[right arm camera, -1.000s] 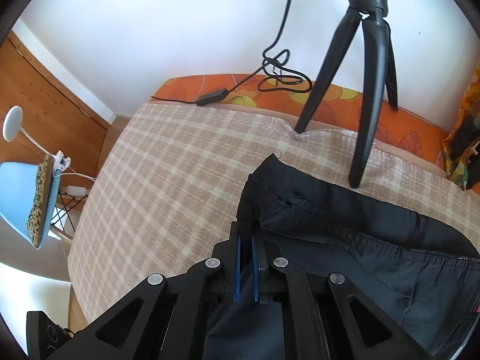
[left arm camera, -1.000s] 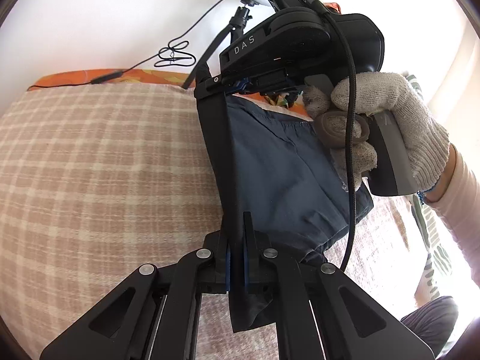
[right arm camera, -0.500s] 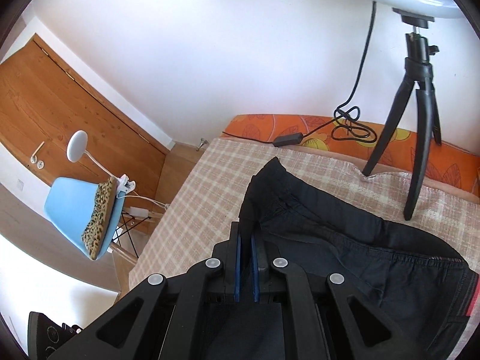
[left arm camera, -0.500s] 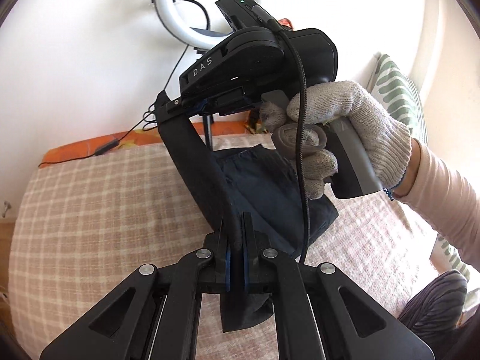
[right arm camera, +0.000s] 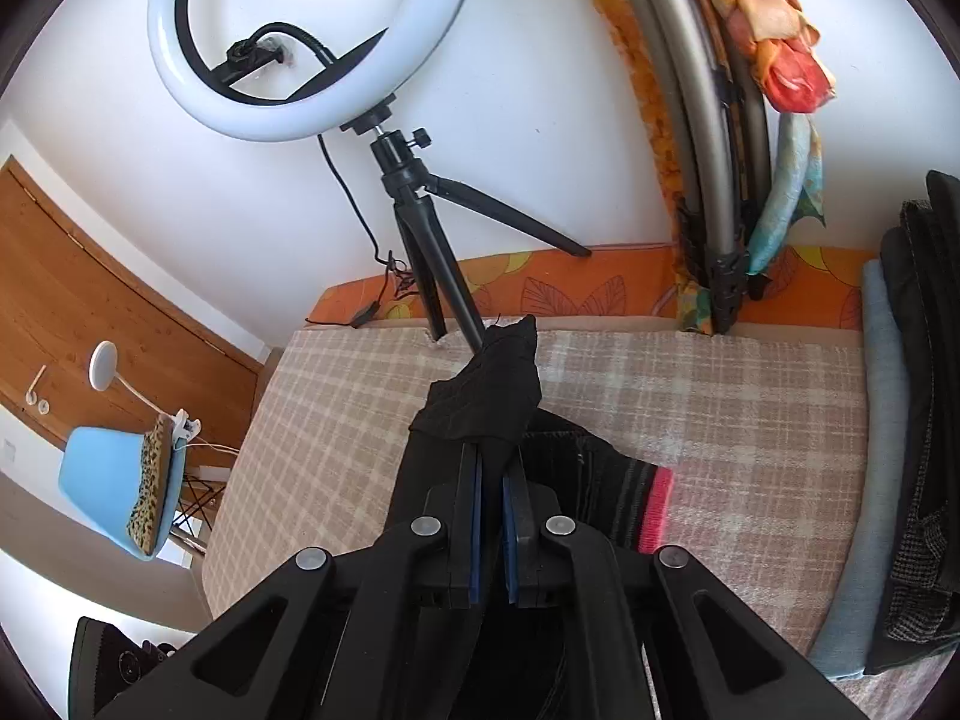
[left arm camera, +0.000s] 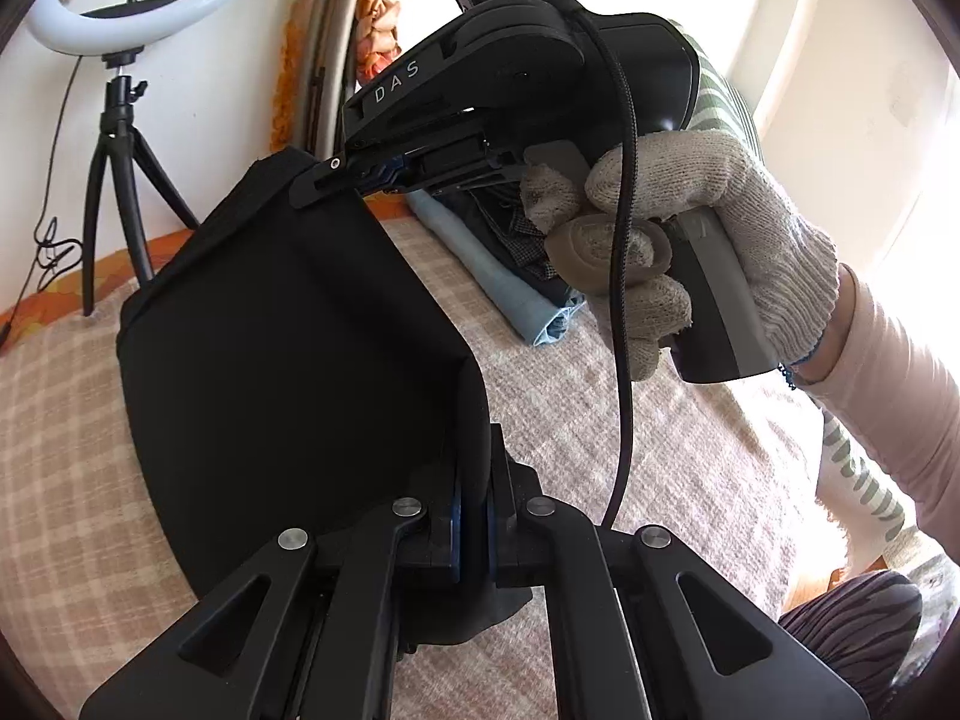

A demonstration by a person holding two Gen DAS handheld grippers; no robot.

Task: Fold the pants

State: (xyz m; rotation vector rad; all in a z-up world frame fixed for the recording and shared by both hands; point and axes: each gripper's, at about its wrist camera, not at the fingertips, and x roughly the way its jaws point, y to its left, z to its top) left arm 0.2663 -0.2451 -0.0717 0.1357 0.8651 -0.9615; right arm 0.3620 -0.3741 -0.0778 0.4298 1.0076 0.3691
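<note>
The black pants (left arm camera: pixel 282 360) hang lifted above the checked bed cover (left arm camera: pixel 600 408), stretched between both grippers. My left gripper (left arm camera: pixel 474 516) is shut on the near edge of the cloth. My right gripper (left arm camera: pixel 360 177), held by a gloved hand (left arm camera: pixel 708 228), is shut on the far upper corner. In the right wrist view my right gripper (right arm camera: pixel 492 504) pinches a bunched black corner (right arm camera: pixel 486 396); the pants' waistband with a pink and grey band (right arm camera: pixel 651 510) hangs just right of it.
A ring light on a black tripod (right arm camera: pixel 420 240) stands at the bed's head by the wall. A stack of folded clothes (right arm camera: pixel 900 420) lies at the right side of the bed. A blue chair (right arm camera: pixel 114 486) stands on the floor at left.
Both grippers have risen with the pants, lifting the cloth off the bed. The views have tilted up, so the ring light and wall now fill the top.
</note>
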